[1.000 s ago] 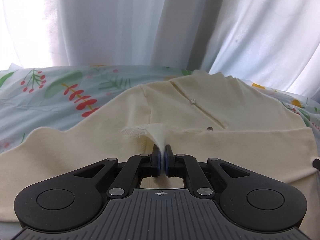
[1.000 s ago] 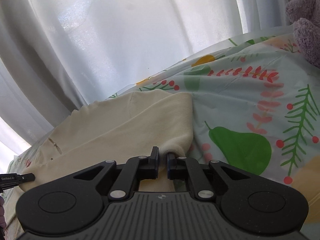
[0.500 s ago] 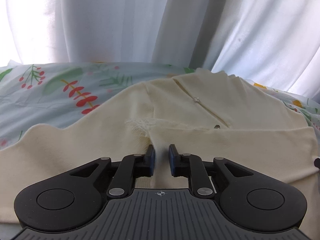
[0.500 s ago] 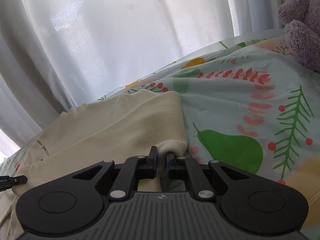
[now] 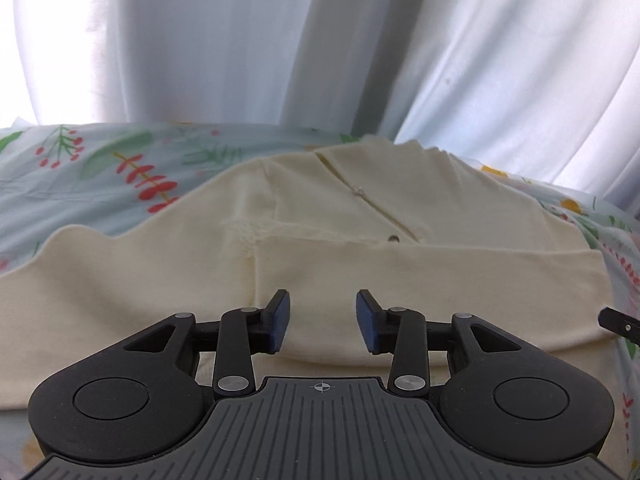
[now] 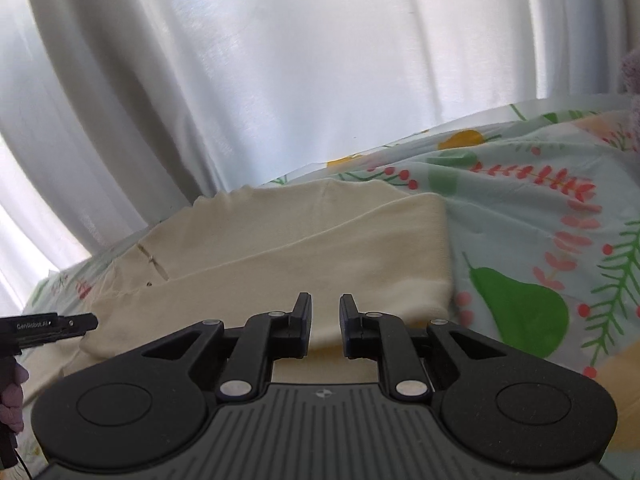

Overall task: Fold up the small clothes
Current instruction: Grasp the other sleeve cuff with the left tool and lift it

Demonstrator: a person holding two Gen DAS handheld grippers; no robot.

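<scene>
A cream garment point(image 5: 360, 216) with a buttoned placket lies on the floral cloth, its near part folded over the upper part. My left gripper point(image 5: 323, 320) is open and empty just above the folded layer. In the right wrist view the same garment point(image 6: 304, 240) lies with its folded edge at the right. My right gripper point(image 6: 325, 322) is open and empty over the garment's near edge. The tip of the right gripper shows at the right edge of the left wrist view point(image 5: 620, 324). The left gripper shows at the left edge of the right wrist view point(image 6: 48, 326).
A floral tablecloth point(image 6: 540, 240) with a green pear print covers the surface. White curtains point(image 5: 280, 40) hang close behind it. A purple fuzzy item point(image 6: 632, 72) sits at the far right edge.
Both grippers opened and let go of the cream fabric, then drew back a little. The folded layer now lies flat on the garment.
</scene>
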